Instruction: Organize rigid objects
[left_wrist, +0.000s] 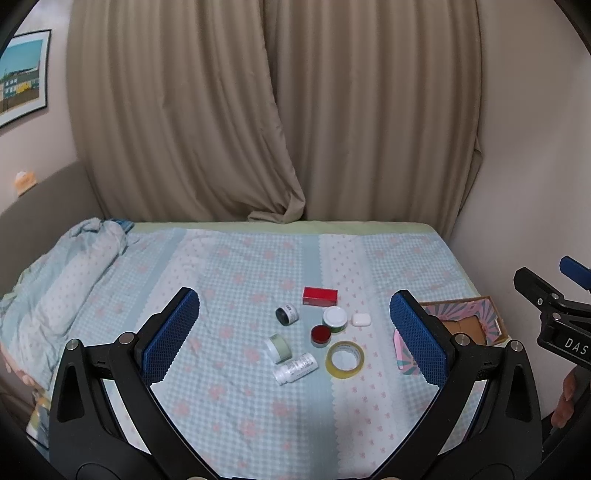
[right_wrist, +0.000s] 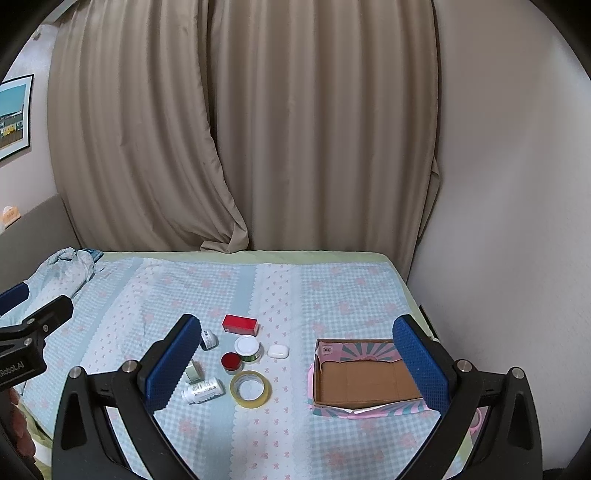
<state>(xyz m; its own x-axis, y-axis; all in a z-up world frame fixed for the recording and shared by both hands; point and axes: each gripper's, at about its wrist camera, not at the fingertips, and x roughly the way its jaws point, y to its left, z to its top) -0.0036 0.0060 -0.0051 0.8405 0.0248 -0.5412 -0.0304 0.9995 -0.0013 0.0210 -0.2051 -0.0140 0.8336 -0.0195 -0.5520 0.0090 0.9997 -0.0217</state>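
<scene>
Small rigid objects lie in a cluster on the bed: a red box (left_wrist: 320, 296) (right_wrist: 239, 324), a dark jar (left_wrist: 287, 314), a white-lidded jar (left_wrist: 335, 319) (right_wrist: 247, 347), a white earbud case (left_wrist: 361, 319) (right_wrist: 277, 350), a red-lidded jar (left_wrist: 320, 335) (right_wrist: 231, 360), a pale green jar (left_wrist: 279, 347), a white pill bottle (left_wrist: 295, 368) (right_wrist: 203, 390) on its side and a yellow tape roll (left_wrist: 345, 359) (right_wrist: 250, 388). An empty cardboard box (right_wrist: 360, 380) (left_wrist: 465, 326) sits to their right. My left gripper (left_wrist: 295, 334) and right gripper (right_wrist: 297, 363) are both open, empty and above the bed.
A rumpled blanket (left_wrist: 55, 291) lies at the bed's left. Beige curtains (left_wrist: 273, 110) hang behind the bed, and a wall (right_wrist: 517, 184) runs along its right side. A framed picture (left_wrist: 22, 74) hangs at the left.
</scene>
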